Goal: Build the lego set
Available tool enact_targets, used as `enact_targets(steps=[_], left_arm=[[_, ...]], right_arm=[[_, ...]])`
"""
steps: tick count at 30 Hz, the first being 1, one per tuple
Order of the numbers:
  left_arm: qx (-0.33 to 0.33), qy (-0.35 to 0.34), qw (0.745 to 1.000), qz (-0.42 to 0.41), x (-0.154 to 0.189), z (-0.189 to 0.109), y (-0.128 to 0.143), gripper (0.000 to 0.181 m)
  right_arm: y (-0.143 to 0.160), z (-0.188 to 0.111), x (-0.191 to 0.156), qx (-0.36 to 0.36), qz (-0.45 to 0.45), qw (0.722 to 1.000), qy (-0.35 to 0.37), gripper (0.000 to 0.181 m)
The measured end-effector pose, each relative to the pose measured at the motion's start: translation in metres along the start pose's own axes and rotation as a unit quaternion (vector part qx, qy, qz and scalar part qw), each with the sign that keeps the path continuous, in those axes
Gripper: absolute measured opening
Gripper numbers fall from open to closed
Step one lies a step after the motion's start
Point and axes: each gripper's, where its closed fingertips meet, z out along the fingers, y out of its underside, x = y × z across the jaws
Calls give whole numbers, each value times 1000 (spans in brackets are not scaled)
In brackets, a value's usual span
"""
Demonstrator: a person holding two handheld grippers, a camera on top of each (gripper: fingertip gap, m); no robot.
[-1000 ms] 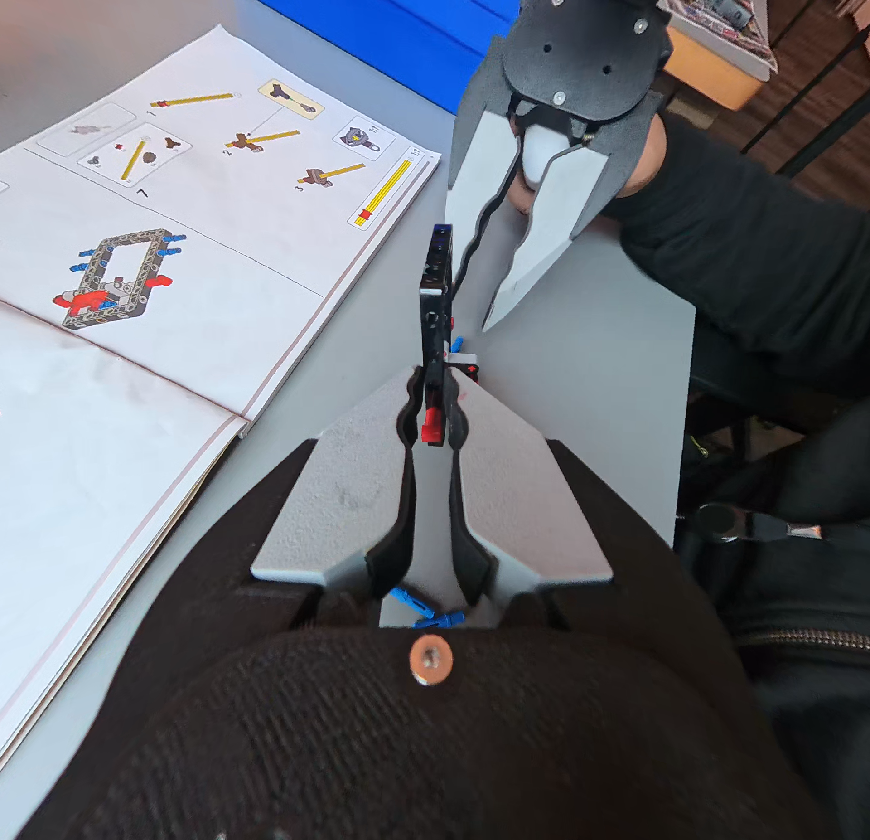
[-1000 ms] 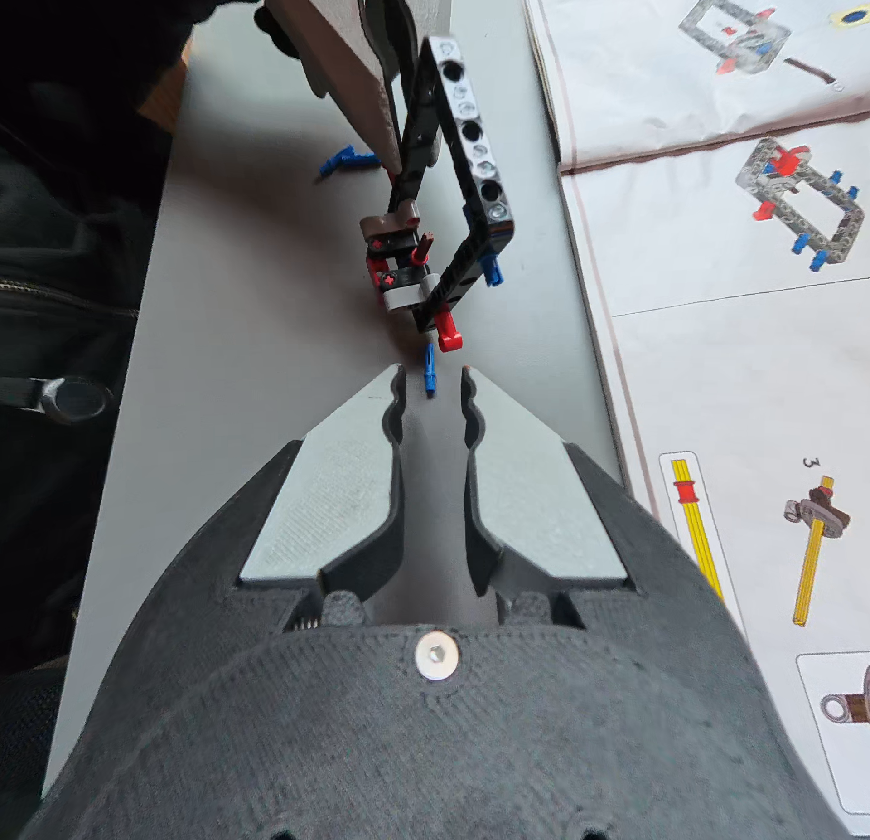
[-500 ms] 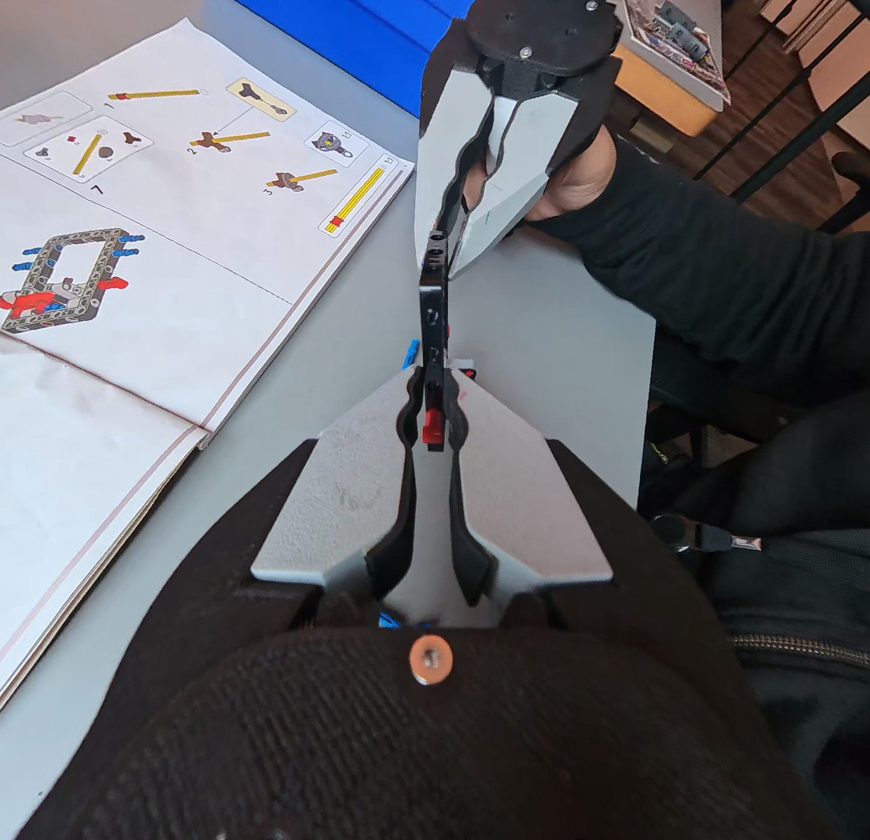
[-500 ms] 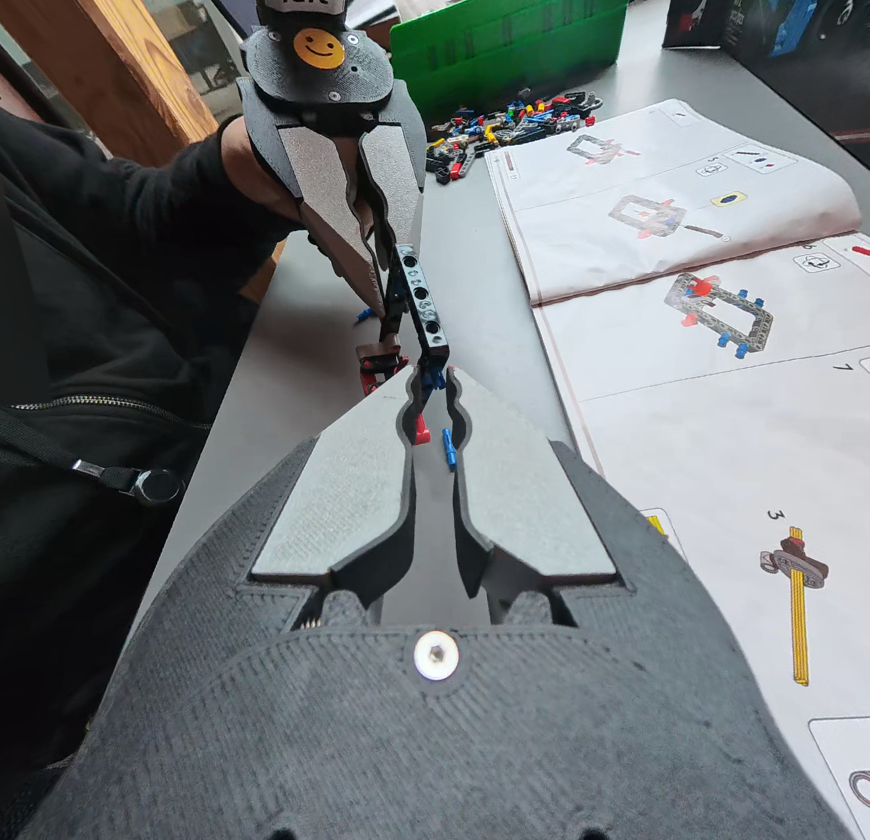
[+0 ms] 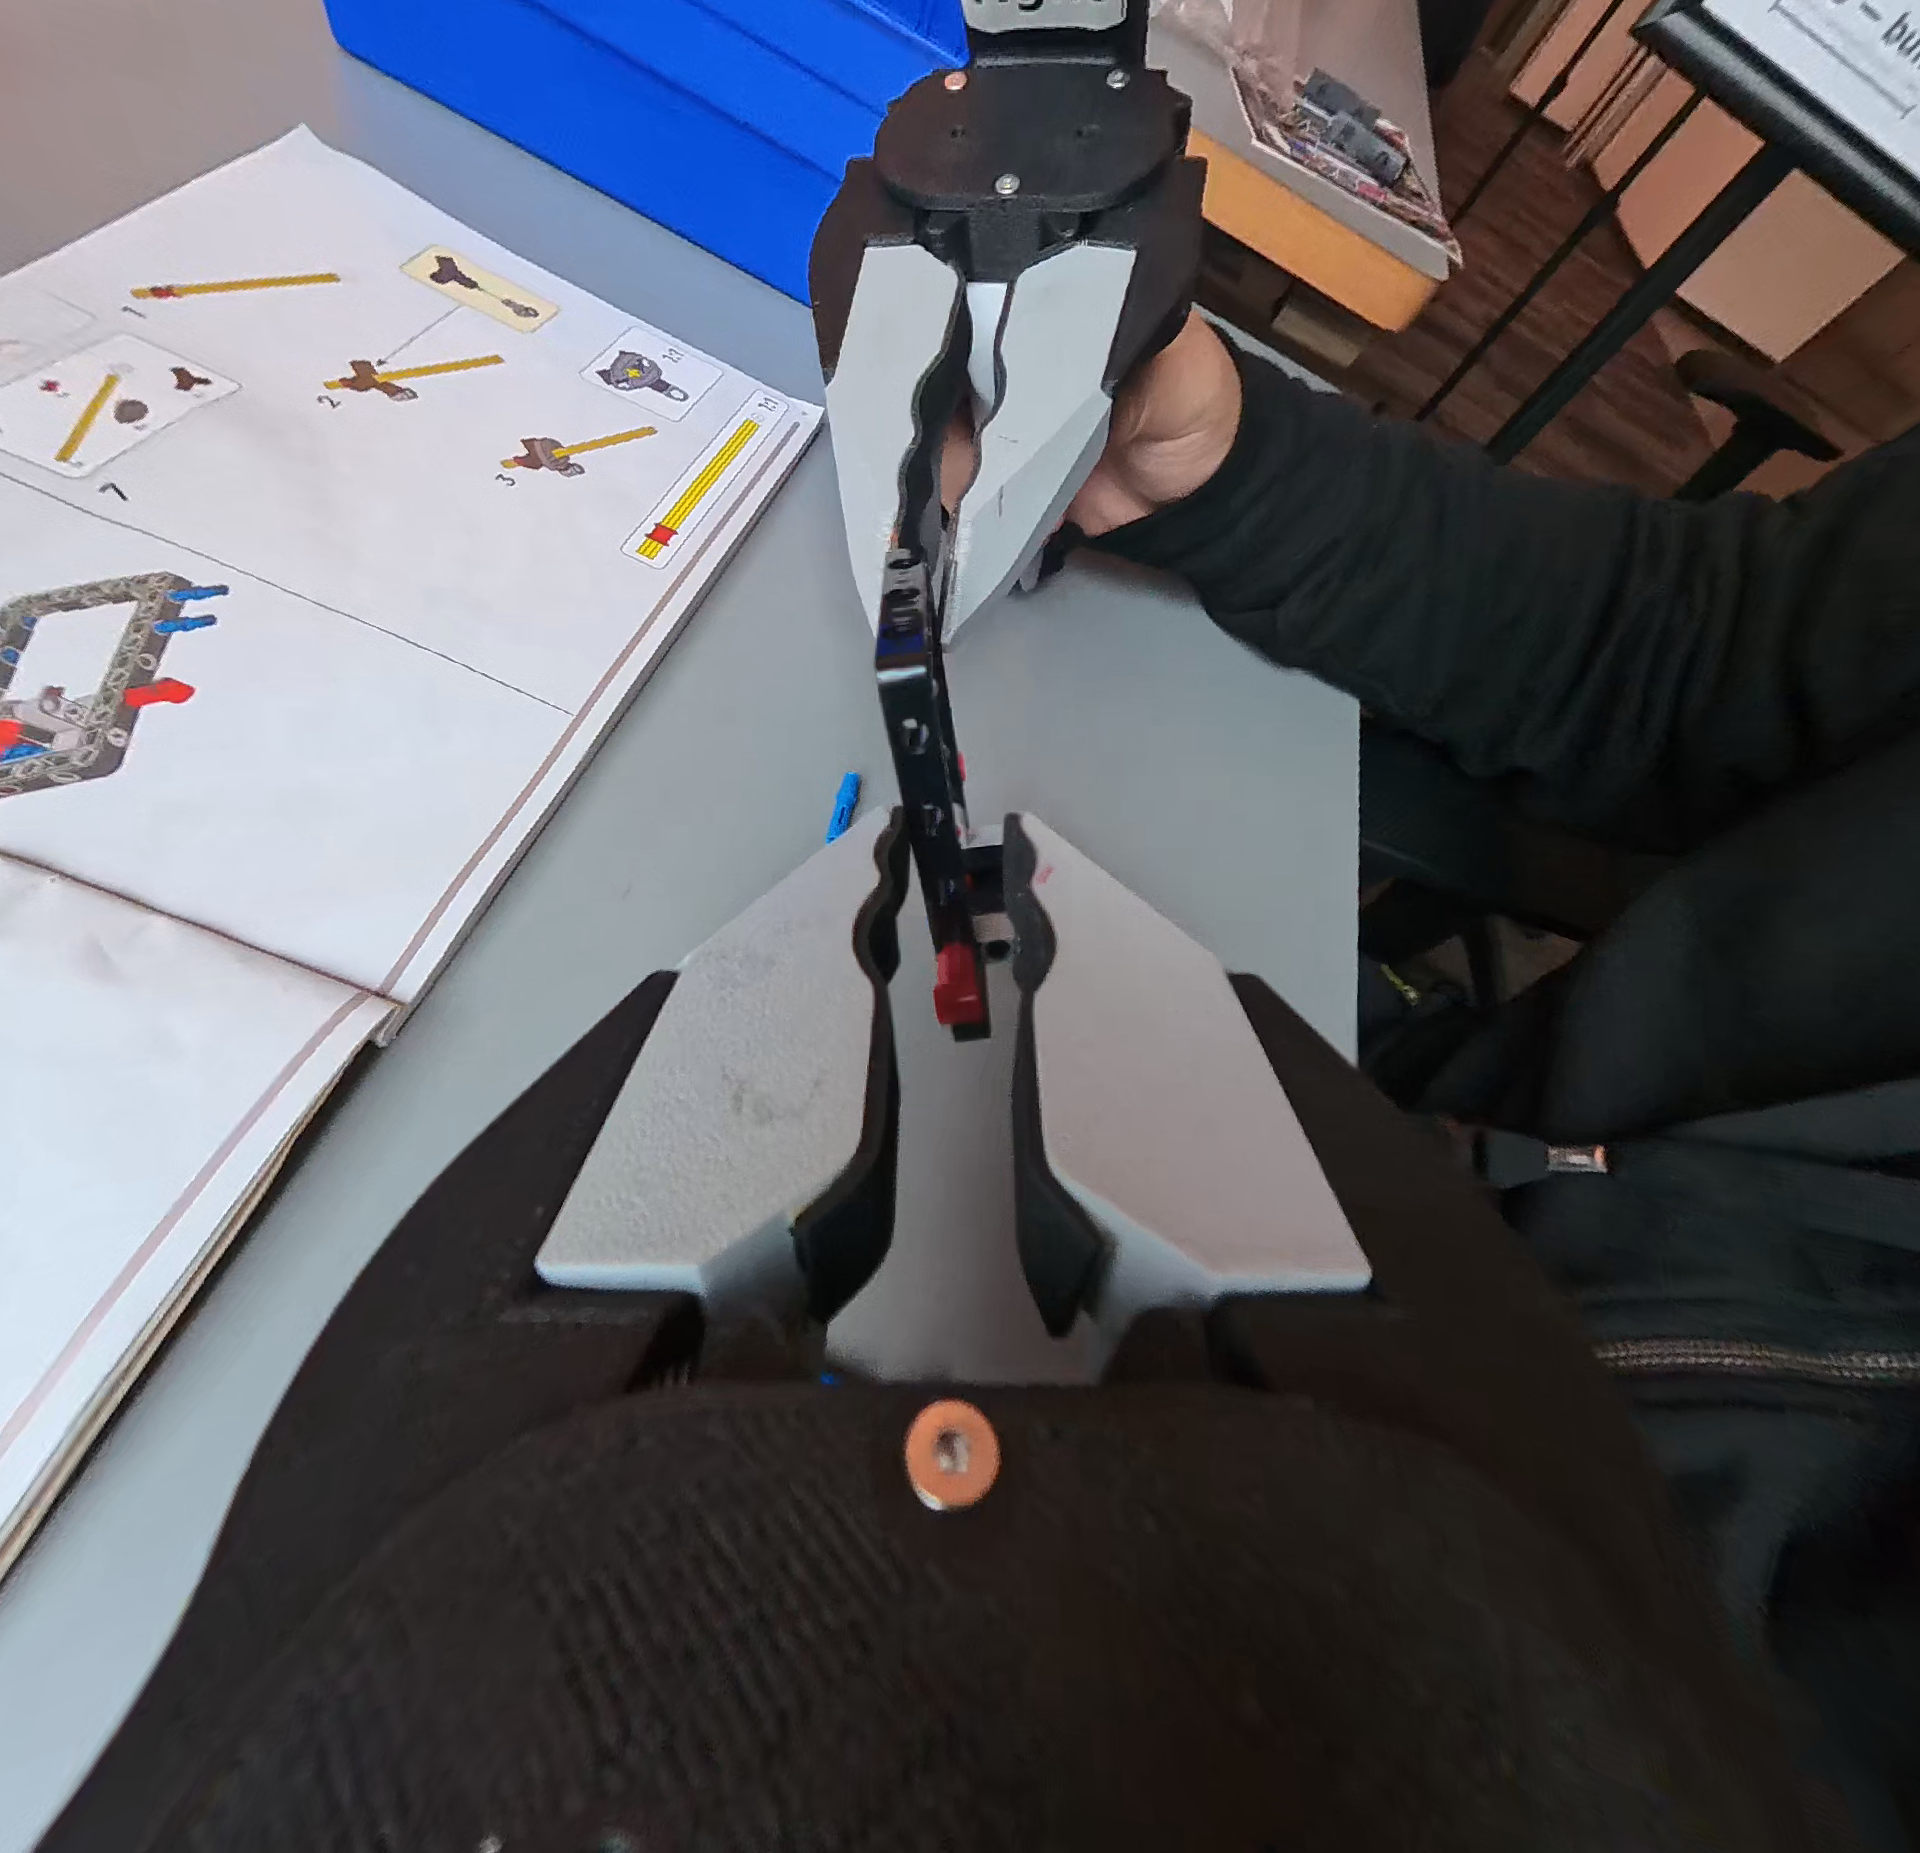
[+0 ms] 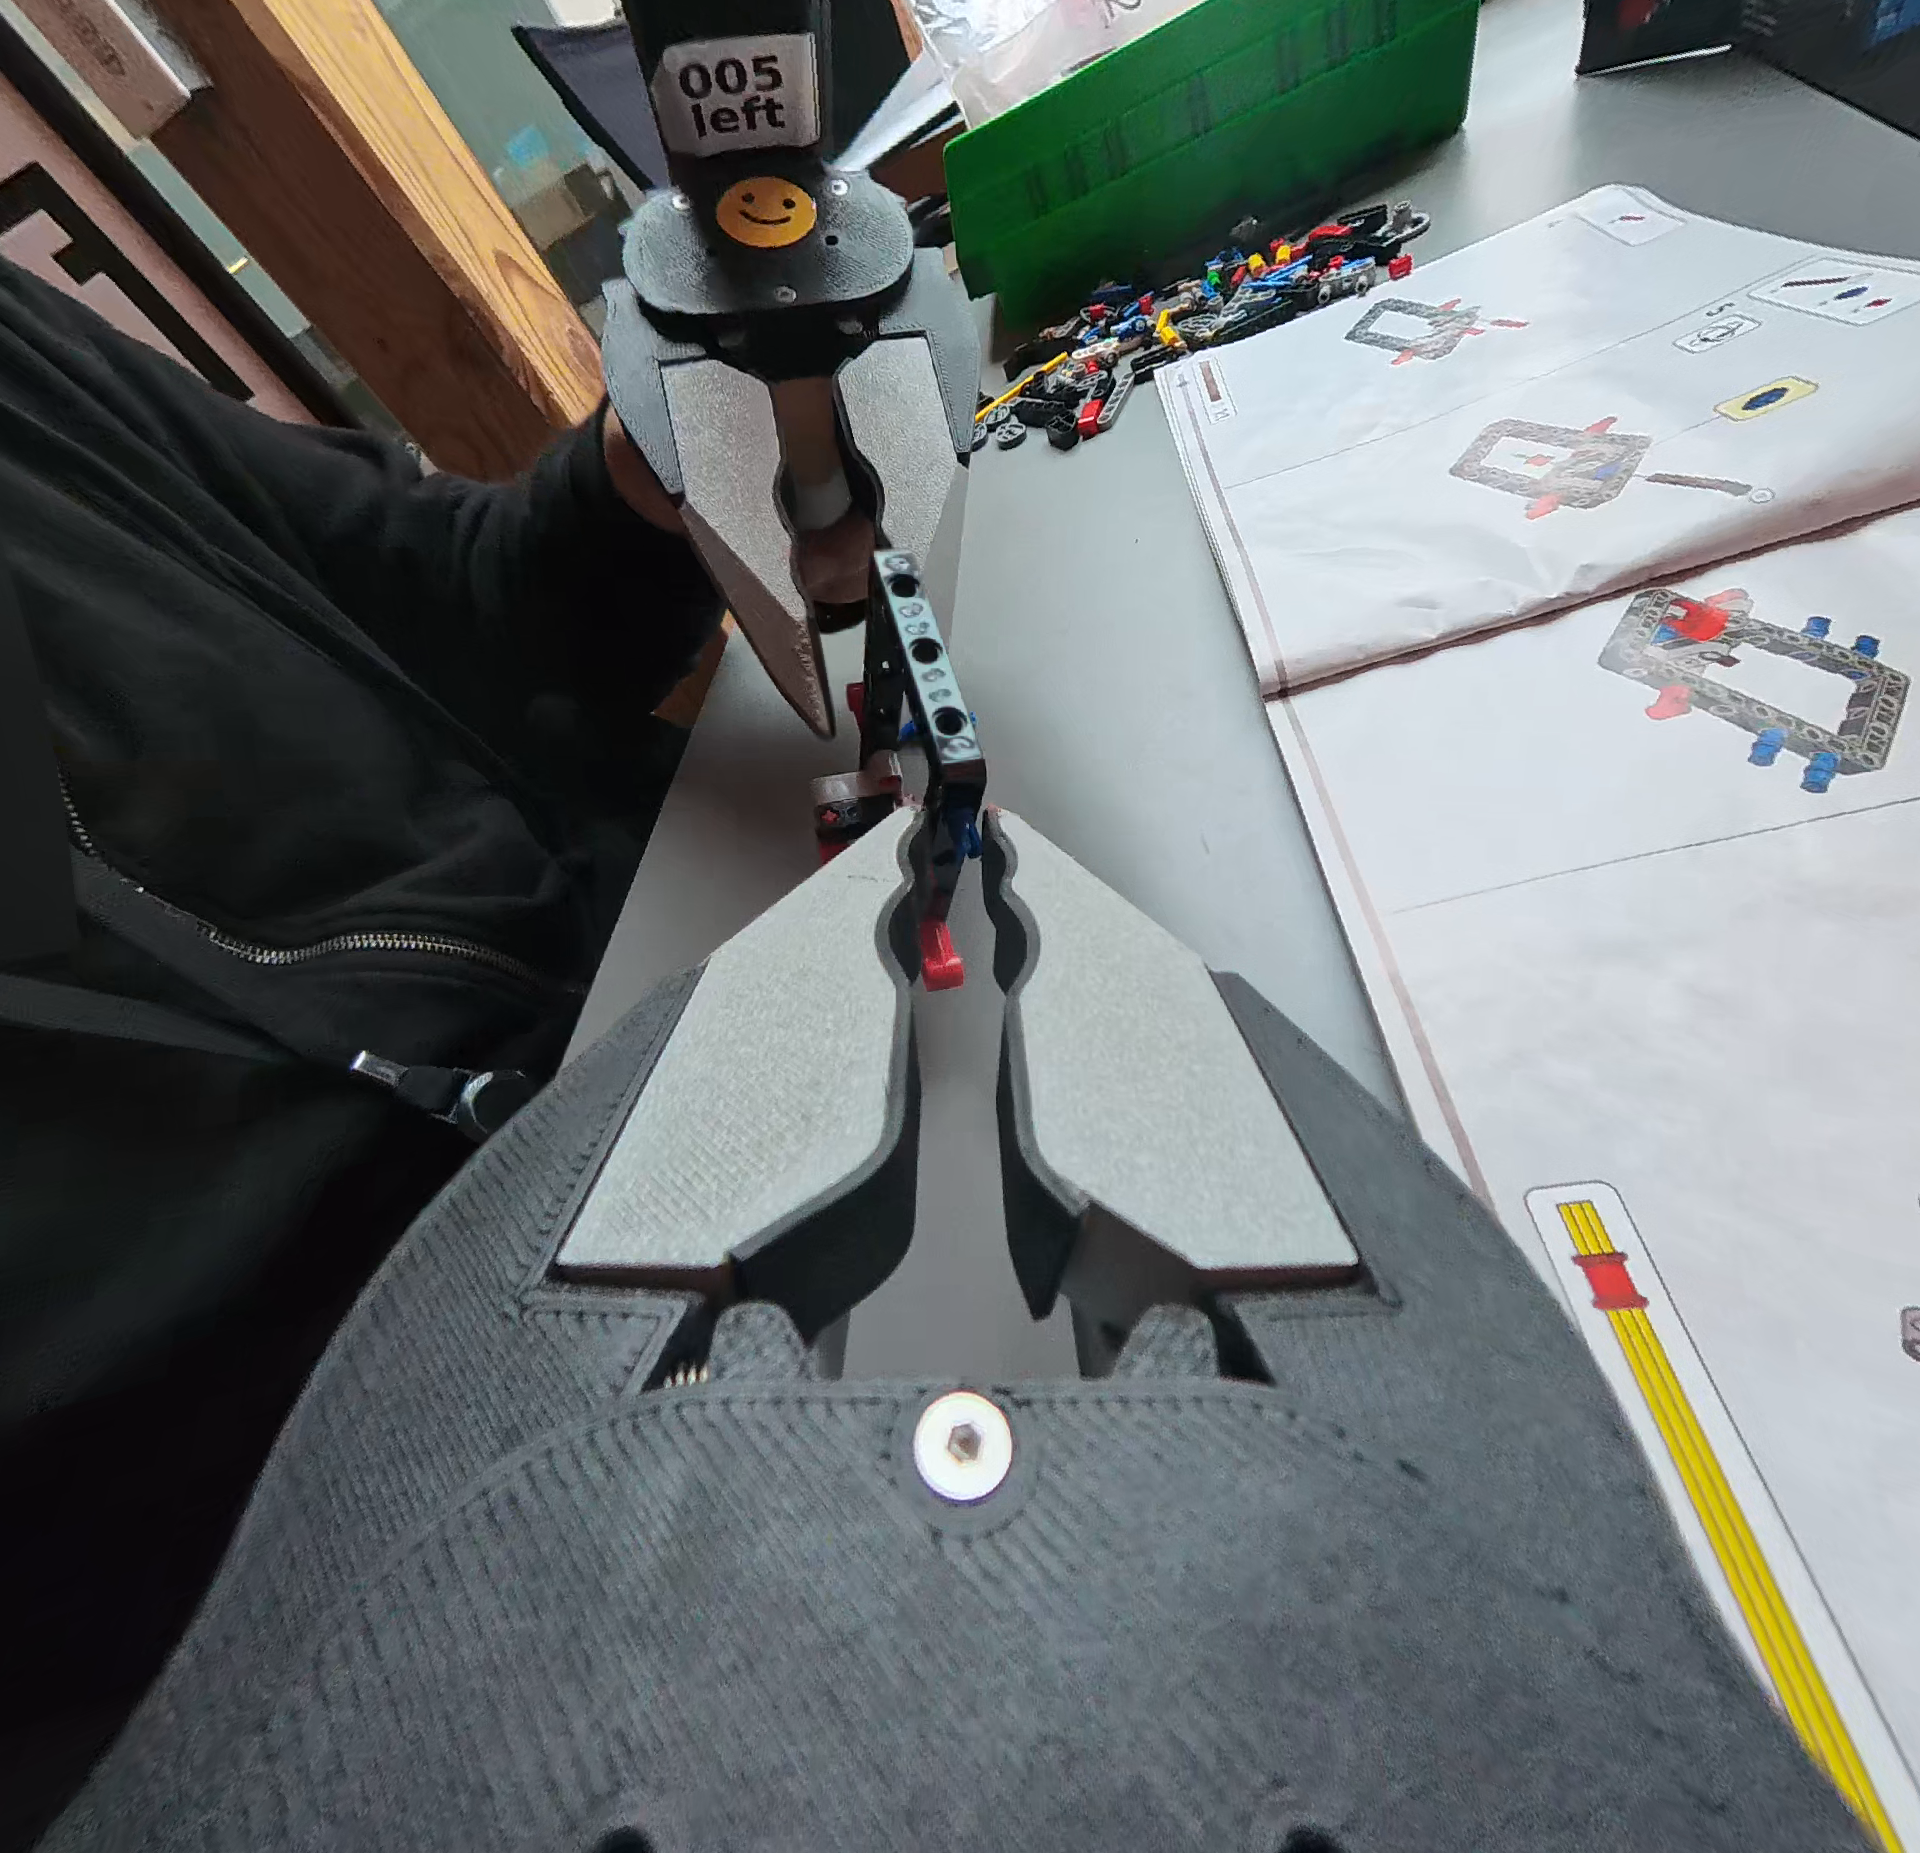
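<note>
Here, a handover of the frame above the table's near edge
Right gripper (image 6: 951,827) clenches the black frame (image 5: 920,754), its long axis pointing away to the left gripper (image 5: 951,847), whose fingers stand released around the far end

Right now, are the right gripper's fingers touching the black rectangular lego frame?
Touching. The left wrist view shows the right gripper pinching the black rectangular lego frame by its far end between its fingers.
</note>
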Motion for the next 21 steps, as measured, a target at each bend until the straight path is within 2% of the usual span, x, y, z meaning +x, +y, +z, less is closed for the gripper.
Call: enact_targets(steps=[7, 12, 21], left_arm=[[-22, -12, 996, 83, -9, -8, 14, 5], [-9, 36, 998, 42, -12, -7, 17, 6], [-4, 103, 995, -2, -16, -2, 23, 6]], right_arm=[[7, 19, -6, -20, 4, 1000, 0, 5], [6, 20, -4, -21, -11, 1000, 15, 5], [4, 14, 0, -11, 12, 1000, 0, 3]])
